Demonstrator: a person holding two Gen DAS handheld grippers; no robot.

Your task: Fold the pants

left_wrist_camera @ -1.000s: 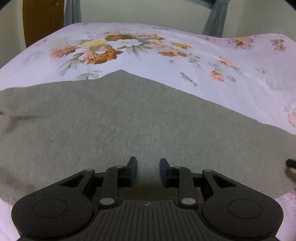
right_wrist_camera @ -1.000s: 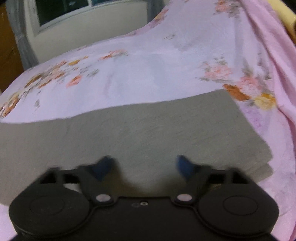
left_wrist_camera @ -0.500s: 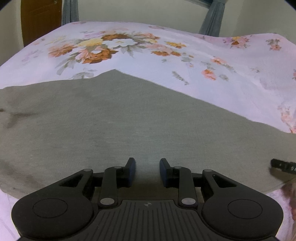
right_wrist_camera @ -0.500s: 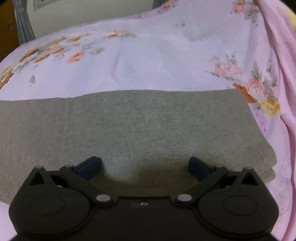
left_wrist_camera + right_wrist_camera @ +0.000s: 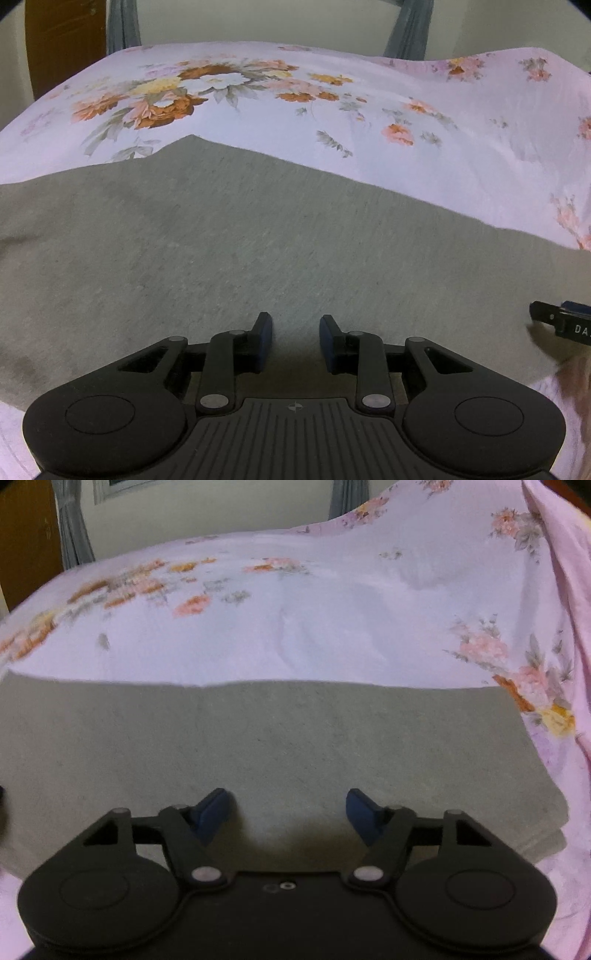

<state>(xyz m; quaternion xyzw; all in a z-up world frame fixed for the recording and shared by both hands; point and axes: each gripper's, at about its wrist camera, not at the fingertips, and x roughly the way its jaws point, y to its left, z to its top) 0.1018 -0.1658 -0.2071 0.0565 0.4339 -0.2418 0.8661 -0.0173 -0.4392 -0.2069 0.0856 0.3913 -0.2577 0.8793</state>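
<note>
Grey pants (image 5: 258,240) lie flat on a floral bedsheet and fill the lower half of the left wrist view. My left gripper (image 5: 294,325) hovers over them, its blue pads (image 5: 263,332) a narrow gap apart with nothing between them. In the right wrist view the pants (image 5: 295,738) end in a folded, layered edge (image 5: 546,834) at the right. My right gripper (image 5: 286,801) is above the cloth; its jaws are closing but still wide apart, and nothing is pinched. One of its fingers (image 5: 561,321) pokes in at the left view's right edge.
The pink floral bedsheet (image 5: 369,147) stretches beyond the pants to the far side of the bed. Behind it are a wooden door (image 5: 62,37), grey curtains (image 5: 406,26) and a pale wall. A bunched pink sheet (image 5: 561,572) rises at the right.
The right gripper's jaws have narrowed from fully wide. Both views slid a little across the pants, and the right gripper's finger has come further into the left view's right edge.
</note>
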